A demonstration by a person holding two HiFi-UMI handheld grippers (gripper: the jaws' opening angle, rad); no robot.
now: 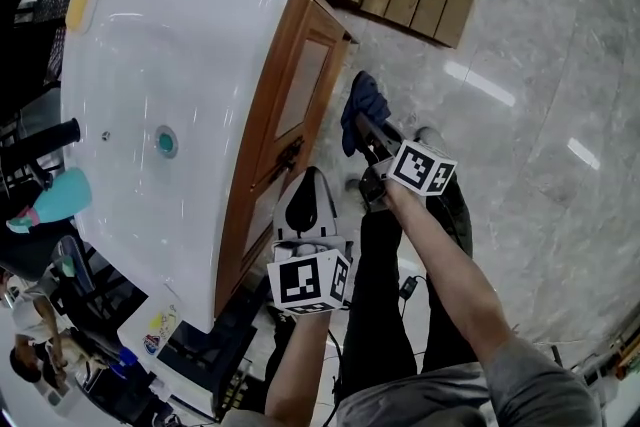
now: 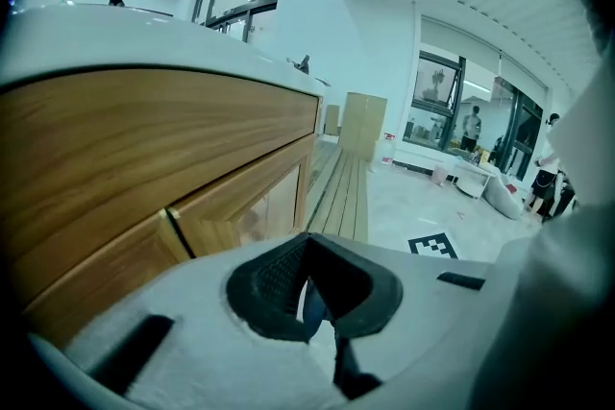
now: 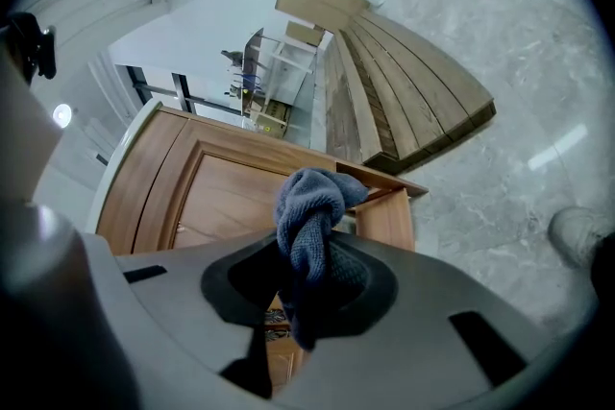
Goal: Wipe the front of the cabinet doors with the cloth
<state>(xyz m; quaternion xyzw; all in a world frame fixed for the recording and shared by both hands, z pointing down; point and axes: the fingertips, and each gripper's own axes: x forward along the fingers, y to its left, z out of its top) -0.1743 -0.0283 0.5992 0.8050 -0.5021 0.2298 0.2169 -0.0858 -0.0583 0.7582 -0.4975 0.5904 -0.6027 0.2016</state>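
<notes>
Closest to my view are the two marker cubes, and beyond them the left tongs [image 1: 311, 183] and right tongs [image 1: 360, 129] reaching toward the cabinet. The blue cloth [image 1: 361, 103] is pinched in the right tongs [image 3: 306, 288], whose jaws are clamped on its lower part. The rest of the cloth [image 3: 311, 218] stands up above them in a twisted wad. It hangs in front of the wooden cabinet doors [image 1: 299, 87], near the far door's panel, and as far as I can judge it is not touching the wood yet. In the right gripper view the door [image 3: 216, 197] fills the background behind the wad. The left tongs [image 2: 312, 291] are drawn almost together with nothing between them, and they hover close to the nearer door [image 2: 248, 206]. Above the doors sits the white counter [image 1: 200, 5] with its sink, and pale stone floor [image 1: 540, 65] lies to the other side. My worry is the wad: bunched like this, it offers only a small face, so a firm push could bring the hard jaw tips onto the wood and scrape it. Drag along the panel could also pull the cloth out of the grip, and the idle left tongs could knock the dark handle [image 1: 289, 156].
</notes>
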